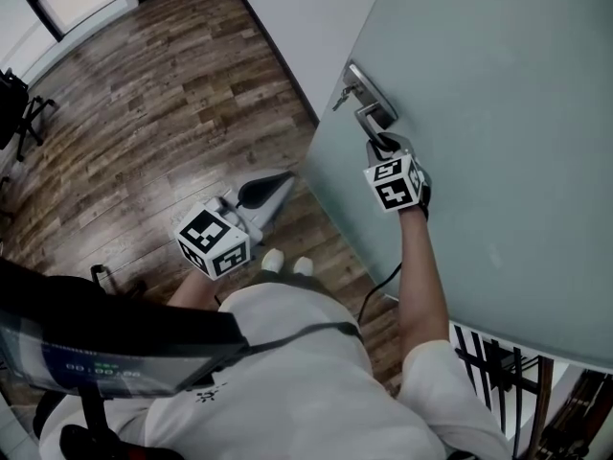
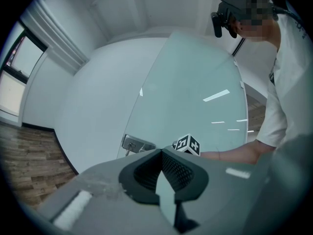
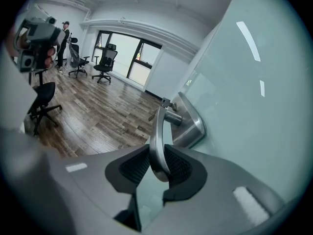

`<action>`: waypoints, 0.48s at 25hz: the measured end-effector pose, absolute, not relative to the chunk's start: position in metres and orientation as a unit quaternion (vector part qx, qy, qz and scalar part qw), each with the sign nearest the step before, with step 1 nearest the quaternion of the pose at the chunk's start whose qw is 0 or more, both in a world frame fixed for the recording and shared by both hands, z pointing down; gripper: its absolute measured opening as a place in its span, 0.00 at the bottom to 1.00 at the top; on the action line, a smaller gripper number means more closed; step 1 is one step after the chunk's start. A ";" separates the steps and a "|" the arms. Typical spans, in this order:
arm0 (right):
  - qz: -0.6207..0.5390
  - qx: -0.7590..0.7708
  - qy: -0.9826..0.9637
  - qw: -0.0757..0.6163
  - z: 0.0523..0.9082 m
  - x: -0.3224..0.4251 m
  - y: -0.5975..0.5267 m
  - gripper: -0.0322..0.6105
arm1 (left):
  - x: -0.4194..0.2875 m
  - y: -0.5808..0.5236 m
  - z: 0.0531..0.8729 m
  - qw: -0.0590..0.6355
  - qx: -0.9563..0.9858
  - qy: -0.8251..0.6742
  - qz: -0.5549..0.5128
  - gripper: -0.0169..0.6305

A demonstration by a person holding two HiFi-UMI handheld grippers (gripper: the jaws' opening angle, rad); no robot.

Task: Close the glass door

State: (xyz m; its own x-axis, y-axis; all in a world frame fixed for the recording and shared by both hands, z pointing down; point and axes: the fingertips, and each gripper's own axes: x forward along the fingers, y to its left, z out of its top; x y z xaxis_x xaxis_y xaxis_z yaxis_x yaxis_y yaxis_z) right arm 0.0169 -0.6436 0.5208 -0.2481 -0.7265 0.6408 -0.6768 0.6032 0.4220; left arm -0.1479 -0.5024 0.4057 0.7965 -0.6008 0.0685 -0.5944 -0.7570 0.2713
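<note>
Jaws of the right gripper (image 3: 157,155) pinch the lever handle (image 3: 156,131) of the glass door (image 3: 254,106), one ribbed pad on each side of the steel bar near its free end. The right gripper view shows that grip plainly, and also the brushed lock plate (image 3: 191,124) the lever grows from, with a key (image 3: 165,102) sticking out of it. The head view only has the marker cube and the forearm reaching up to the handle, so the pads themselves are covered there.

The left gripper (image 2: 160,153) is pressed together with nothing between its pads. Its own view looks across at the door's frosted face and catches the other gripper's marker cube (image 2: 187,144) beside the lock plate, something the right gripper view cannot give. From the head view the left gripper hangs low in front of the person's body, well apart from the door and pointing out over the wooden floor (image 1: 144,113).

The door stands open at an angle to the white wall (image 1: 297,17), its handle edge out in the room — the head view makes that clearest. Only the right gripper view shows the room behind: a wide window (image 3: 122,53), black office chairs (image 3: 103,62) on the same plank floor, and a person standing far back.
</note>
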 end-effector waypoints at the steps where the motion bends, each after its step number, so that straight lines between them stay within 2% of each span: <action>1: -0.031 0.442 -0.791 0.421 0.519 0.013 -0.641 0.19 | -0.149 -0.500 0.405 0.140 0.936 -0.322 -0.011 0.03; 12: -0.044 0.432 -0.802 0.411 0.508 -0.018 -0.599 0.20 | -0.152 -0.447 0.383 0.125 0.903 -0.409 -0.028 0.03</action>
State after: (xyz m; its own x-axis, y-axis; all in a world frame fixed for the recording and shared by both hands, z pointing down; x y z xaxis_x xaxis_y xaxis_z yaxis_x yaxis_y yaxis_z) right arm -0.0182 -0.5991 0.5080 -0.2897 -0.7290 0.6201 -0.6563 0.6230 0.4257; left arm -0.1521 -0.4475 0.3831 0.6632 -0.7466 0.0514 -0.7324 -0.6334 0.2500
